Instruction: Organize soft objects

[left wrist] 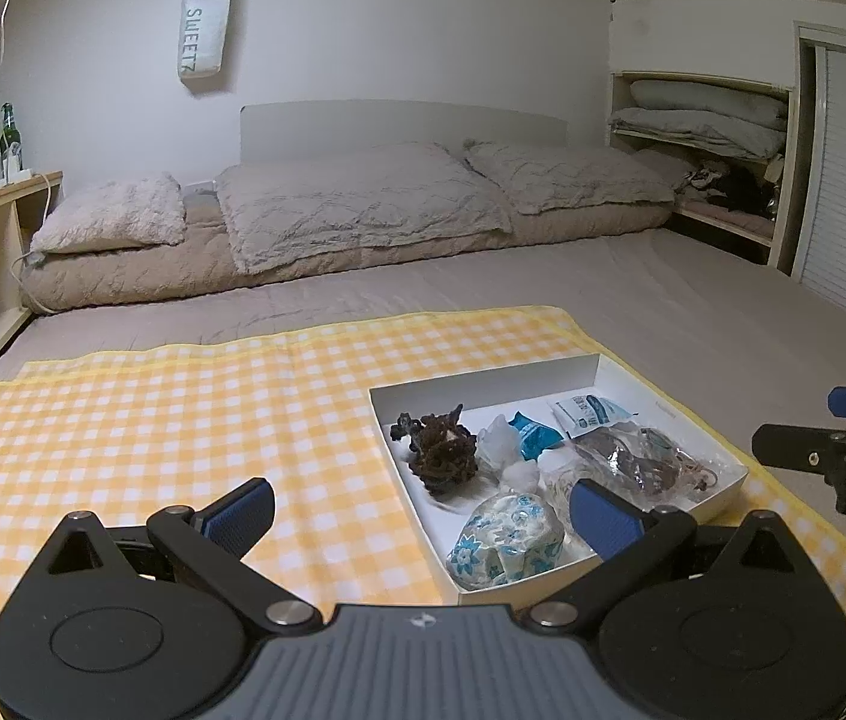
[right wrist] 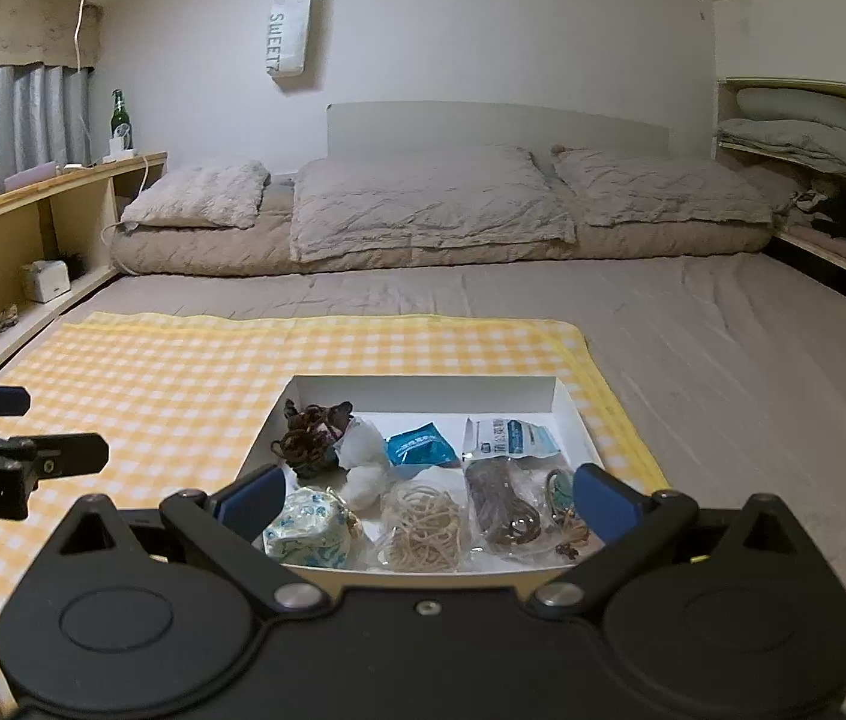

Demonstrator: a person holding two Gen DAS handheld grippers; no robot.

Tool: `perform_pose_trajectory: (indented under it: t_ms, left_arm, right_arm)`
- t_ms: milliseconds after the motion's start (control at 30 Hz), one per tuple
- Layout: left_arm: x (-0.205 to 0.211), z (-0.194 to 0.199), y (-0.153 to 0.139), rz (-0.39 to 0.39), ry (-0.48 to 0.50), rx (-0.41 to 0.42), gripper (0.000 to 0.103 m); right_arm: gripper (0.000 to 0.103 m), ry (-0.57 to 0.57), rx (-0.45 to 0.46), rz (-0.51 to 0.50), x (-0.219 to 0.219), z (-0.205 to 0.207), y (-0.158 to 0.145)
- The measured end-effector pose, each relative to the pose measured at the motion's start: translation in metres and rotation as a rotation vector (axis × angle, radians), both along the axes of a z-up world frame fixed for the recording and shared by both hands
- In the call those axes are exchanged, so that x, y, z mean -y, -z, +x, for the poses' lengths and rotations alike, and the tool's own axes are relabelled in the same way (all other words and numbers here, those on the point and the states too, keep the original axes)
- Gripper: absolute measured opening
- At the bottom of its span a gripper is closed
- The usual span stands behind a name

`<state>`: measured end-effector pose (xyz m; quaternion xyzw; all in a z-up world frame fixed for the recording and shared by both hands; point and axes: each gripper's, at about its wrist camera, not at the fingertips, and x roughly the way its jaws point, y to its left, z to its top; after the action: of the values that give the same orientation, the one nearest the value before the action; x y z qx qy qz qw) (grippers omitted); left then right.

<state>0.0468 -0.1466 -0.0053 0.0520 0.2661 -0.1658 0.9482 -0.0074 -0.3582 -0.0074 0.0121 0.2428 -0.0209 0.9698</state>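
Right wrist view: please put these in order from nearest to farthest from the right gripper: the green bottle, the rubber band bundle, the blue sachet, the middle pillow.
From the right gripper:
1. Rubber band bundle, in the box's front, between the fingers.
2. Blue sachet, mid box.
3. Middle pillow, at the bed's head.
4. Green bottle, on the far left shelf.

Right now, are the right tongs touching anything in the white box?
Apart. The right wrist view shows the right tongs open, hovering over the white cardboard box, gripping nothing.

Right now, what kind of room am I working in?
Most likely a bedroom: pillows line the head of a wide bed, folded bedding fills a wall shelf, and curtains hang at left.
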Motion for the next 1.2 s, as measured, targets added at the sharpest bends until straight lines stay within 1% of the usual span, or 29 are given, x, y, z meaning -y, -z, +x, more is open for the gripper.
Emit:
perform_pose_trajectory:
  t_ms: [267,1200]
  left_arm:
    - [-0.0028,0.0022,0.0011,-0.002,-0.014,-0.003,0.103]
    - [-0.0041,0.0031,0.0032,-0.003,-0.007,-0.013,0.103]
  right_arm:
    - [0.103,-0.003,0.000,-0.001,-0.0005,0.0001,0.0006]
    - [0.103,-0.010,0.001,-0.015,-0.0043,-0.0003,-0.0007]
